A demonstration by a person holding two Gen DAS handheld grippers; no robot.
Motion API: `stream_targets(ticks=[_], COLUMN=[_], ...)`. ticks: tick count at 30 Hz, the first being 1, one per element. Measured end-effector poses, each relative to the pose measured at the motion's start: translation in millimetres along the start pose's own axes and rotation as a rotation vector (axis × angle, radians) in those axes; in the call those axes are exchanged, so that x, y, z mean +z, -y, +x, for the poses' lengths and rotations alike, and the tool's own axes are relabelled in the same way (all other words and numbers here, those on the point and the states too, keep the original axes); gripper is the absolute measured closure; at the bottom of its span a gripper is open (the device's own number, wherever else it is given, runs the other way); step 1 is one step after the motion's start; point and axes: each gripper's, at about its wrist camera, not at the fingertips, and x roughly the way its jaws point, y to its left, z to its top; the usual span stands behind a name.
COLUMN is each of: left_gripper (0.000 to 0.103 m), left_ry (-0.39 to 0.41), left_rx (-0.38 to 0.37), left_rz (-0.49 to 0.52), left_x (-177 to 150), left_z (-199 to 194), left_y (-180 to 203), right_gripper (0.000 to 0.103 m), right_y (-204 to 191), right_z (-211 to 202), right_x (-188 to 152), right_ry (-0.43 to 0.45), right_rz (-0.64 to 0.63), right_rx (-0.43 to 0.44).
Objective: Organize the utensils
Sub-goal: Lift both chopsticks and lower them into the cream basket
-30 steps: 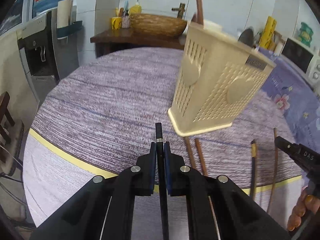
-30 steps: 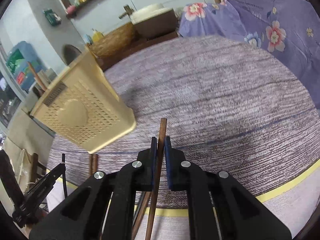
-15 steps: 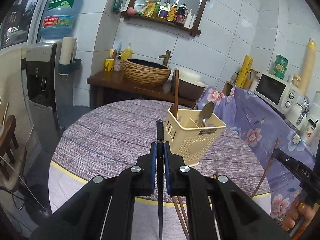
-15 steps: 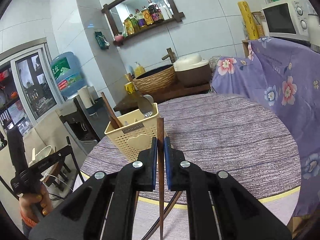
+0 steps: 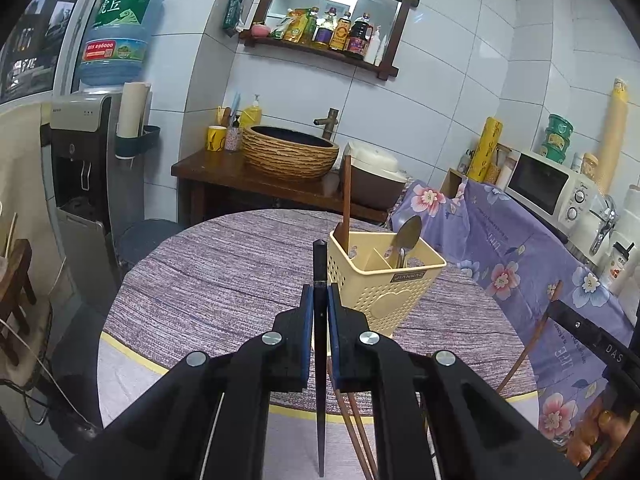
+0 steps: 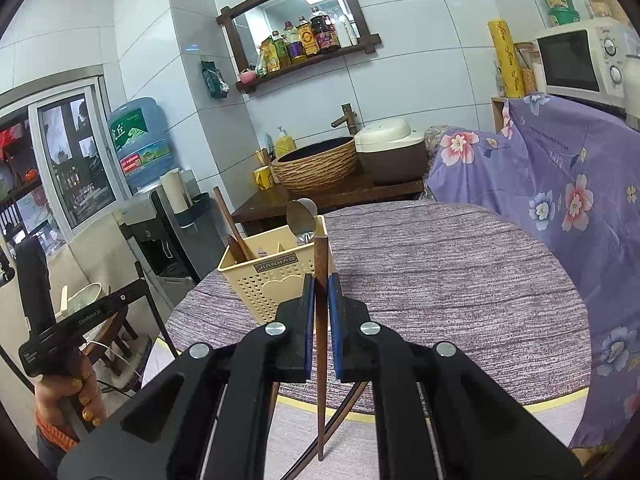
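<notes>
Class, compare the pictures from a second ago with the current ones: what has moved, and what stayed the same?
Both grippers lifted away from the table, so the basket now sits lower and farther off. The left gripper stays shut on the black chopstick, the right gripper on the brown chopstick. The spoon and the basket's stick are unchanged, as are the chopsticks on the table.

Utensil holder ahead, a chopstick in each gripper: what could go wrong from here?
1. The left gripper pinches its black chopstick near one end; the long free end could swing or slip.
2. The right gripper's brown chopstick could clip the spoon while entering.
3. The light-looking utensil holder might tip if its rim gets nudged.
</notes>
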Motion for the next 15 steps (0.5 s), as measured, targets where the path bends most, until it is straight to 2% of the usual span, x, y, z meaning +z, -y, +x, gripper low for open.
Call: stream_targets(ticks=[8,15], left_gripper=[0.095,0.095], left_ry=[0.021,0.042], left_rx=[-0.027,-0.091], left_rz=[0.007,0.024], left_x=[15,49], left_z=[-2,-8], left_y=[3,18], right_gripper=[0.095,0.095], right_y=[-11,-22], right_z=[-4,5], right_x=[16,55], right_ry=[0.031,0.038], right_rz=[-0.037,-0.069], right_rx=[0.024,0.062])
